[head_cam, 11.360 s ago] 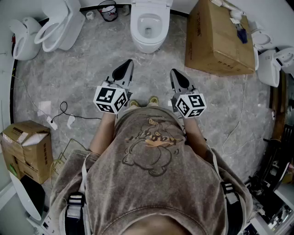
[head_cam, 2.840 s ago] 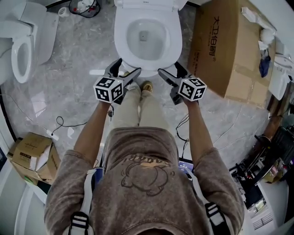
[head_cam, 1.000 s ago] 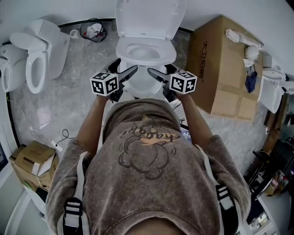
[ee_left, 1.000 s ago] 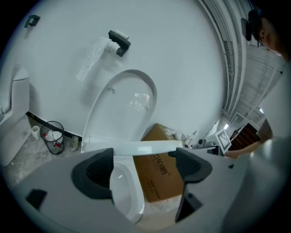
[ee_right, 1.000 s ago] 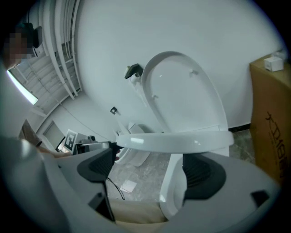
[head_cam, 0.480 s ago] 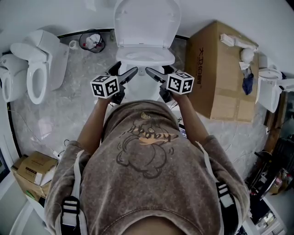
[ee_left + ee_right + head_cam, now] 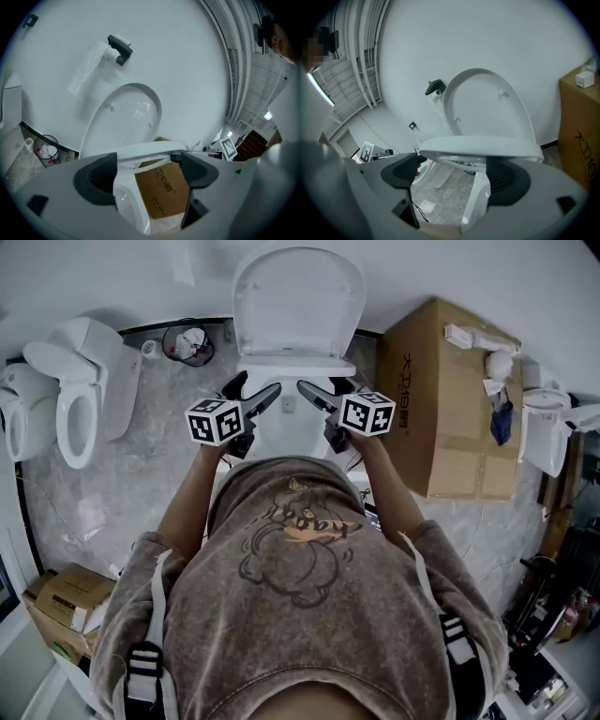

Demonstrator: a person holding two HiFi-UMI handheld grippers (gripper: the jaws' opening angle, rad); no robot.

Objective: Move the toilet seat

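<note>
A white toilet stands at the wall, its lid (image 7: 298,301) raised. The seat ring (image 7: 293,362) is lifted off the bowl and shows nearly edge-on. My left gripper (image 7: 253,388) is shut on the ring's left side, my right gripper (image 7: 321,390) on its right side. In the left gripper view the seat ring (image 7: 145,151) runs from pad to pad of the left gripper (image 7: 147,161), with the bowl (image 7: 131,206) below. The right gripper view has the seat ring (image 7: 478,145) lying across the pads of the right gripper (image 7: 453,164), below the lid (image 7: 487,103).
A large cardboard box (image 7: 441,399) stands right of the toilet. Another toilet (image 7: 80,390) and a small bin (image 7: 190,341) are on the left. A paper holder (image 7: 119,49) hangs on the wall. A small box (image 7: 61,601) sits on the floor, lower left.
Both grippers have risen toward the lid with the seat ring between their jaws. The ring has tilted up off the bowl, whose opening no longer shows.
</note>
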